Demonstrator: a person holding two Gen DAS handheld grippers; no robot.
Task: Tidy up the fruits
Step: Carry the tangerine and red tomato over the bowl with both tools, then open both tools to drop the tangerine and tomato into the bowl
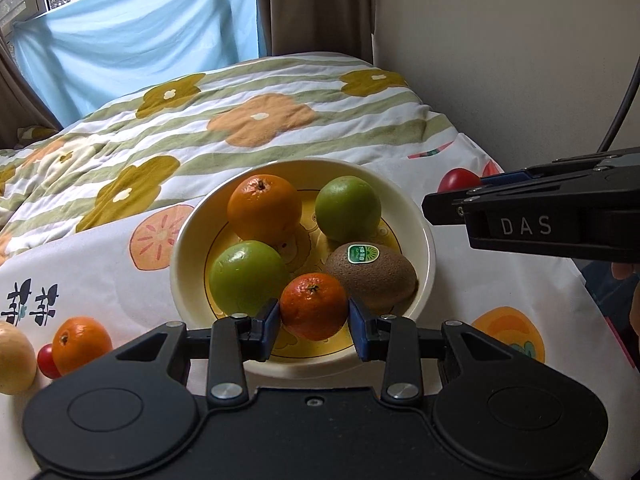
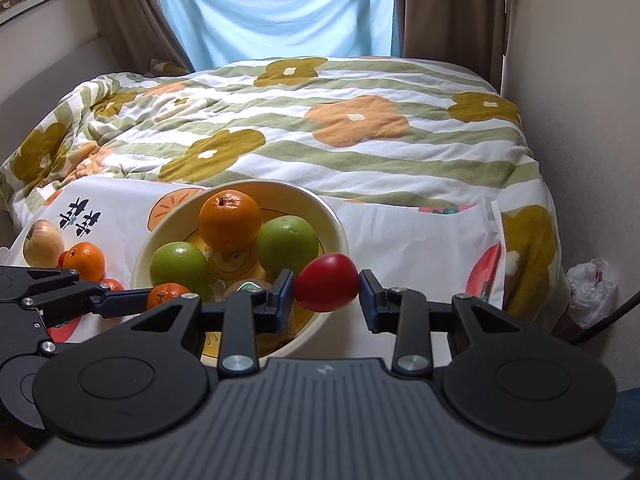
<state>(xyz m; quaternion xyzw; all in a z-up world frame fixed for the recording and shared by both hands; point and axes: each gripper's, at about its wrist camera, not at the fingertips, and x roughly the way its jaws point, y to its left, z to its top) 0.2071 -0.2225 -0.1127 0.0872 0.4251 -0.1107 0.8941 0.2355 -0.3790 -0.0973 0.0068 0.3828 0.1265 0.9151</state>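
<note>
A cream bowl (image 1: 424, 232) (image 2: 340, 232) on a fruit-print cloth holds an orange (image 1: 264, 208), two green apples (image 1: 348, 208) (image 1: 246, 276) and a stickered kiwi (image 1: 372, 276). My left gripper (image 1: 314, 316) (image 2: 132, 302) is shut on a small mandarin (image 1: 312, 300) (image 2: 166, 294), which hangs over the bowl's near side beside the kiwi. My right gripper (image 2: 327, 290) (image 1: 430, 204) is shut on a red fruit (image 2: 327, 280) (image 1: 458, 180) and holds it at the bowl's right rim.
Left of the bowl on the cloth lie an orange (image 1: 80, 344) (image 2: 85, 260), a small red fruit (image 1: 48, 360) and a pale apple (image 1: 14, 360) (image 2: 42, 242). A flowered quilt (image 2: 340, 140) lies behind. A wall and a plastic bag (image 2: 592, 292) are on the right.
</note>
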